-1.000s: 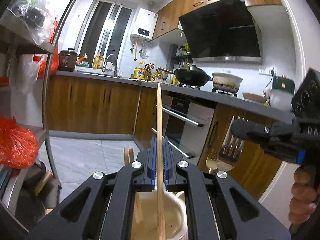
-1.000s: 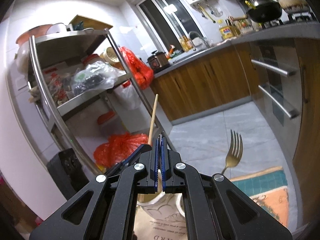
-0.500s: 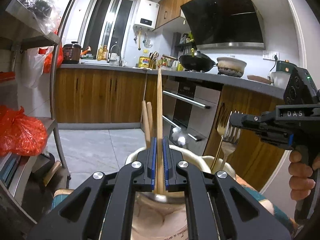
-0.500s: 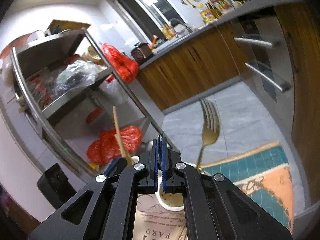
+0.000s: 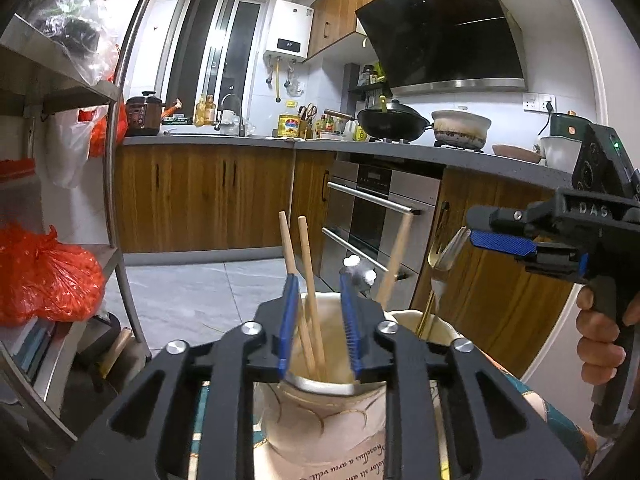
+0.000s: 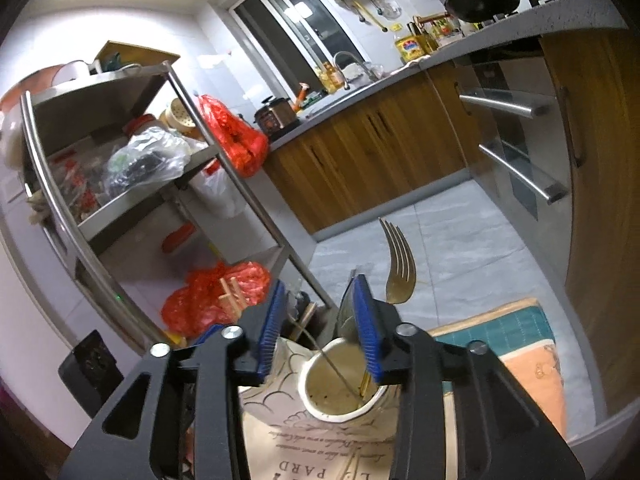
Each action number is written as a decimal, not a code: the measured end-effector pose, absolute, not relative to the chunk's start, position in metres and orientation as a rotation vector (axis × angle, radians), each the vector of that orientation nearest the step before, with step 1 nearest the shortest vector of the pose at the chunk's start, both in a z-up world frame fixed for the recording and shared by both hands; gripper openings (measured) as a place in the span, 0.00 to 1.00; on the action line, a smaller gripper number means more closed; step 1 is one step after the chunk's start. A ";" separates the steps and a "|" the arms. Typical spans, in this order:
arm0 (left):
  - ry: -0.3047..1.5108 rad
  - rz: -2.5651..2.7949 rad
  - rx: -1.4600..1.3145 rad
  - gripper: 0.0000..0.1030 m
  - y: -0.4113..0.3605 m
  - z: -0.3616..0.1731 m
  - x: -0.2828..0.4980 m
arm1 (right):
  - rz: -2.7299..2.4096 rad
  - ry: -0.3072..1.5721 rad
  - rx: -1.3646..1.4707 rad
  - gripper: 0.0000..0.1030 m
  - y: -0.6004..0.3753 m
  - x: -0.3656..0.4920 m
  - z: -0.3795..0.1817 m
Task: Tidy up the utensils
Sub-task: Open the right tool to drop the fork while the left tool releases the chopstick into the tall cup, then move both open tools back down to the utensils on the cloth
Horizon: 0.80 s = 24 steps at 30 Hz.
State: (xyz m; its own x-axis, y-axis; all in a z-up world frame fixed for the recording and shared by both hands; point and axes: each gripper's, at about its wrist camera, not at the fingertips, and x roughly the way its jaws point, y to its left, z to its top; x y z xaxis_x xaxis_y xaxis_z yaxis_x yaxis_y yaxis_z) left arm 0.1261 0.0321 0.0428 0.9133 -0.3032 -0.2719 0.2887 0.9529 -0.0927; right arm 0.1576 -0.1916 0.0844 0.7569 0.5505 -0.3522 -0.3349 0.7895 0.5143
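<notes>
Left wrist cam sits just behind the left tool point(image 5: 318, 322), looking fwd along its fingers and roughly level, v. close over the cream holder point(image 5: 320, 420); beyond that it faces the kitchen bench point(image 5: 240, 142) w/ oven point(image 5: 372, 216) and hood. The right tool point(image 5: 500, 242) shows at its right edge.

Right wrist cam sits behind the right tool point(image 6: 318, 326), tilted and angled down, v. close above the smaller holder point(image 6: 340, 396); it faces the steel shelf rack point(image 6: 120, 168) and floor, w/ the bench running off to upper right.

Shared by both views: both holders, fork point(image 6: 398, 268), chopsticks point(image 5: 304, 280), red bag point(image 6: 232, 136), rack, bench, oven front, water heater point(image 5: 288, 36).
</notes>
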 end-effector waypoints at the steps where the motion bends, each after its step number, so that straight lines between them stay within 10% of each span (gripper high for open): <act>1: 0.289 -0.303 -0.048 0.30 0.032 0.044 0.124 | 0.497 0.505 0.437 0.51 -0.193 0.154 0.087; 4: 0.289 -0.299 -0.045 0.56 0.034 0.049 0.115 | 0.502 0.477 0.417 0.78 -0.197 0.143 0.094; 10: 0.287 -0.290 -0.055 0.82 0.038 0.059 0.089 | 0.485 0.421 0.345 0.93 -0.203 0.114 0.102; 24: 0.364 -0.273 -0.041 0.94 0.041 0.062 0.036 | 0.293 0.420 0.204 0.95 -0.223 0.066 0.074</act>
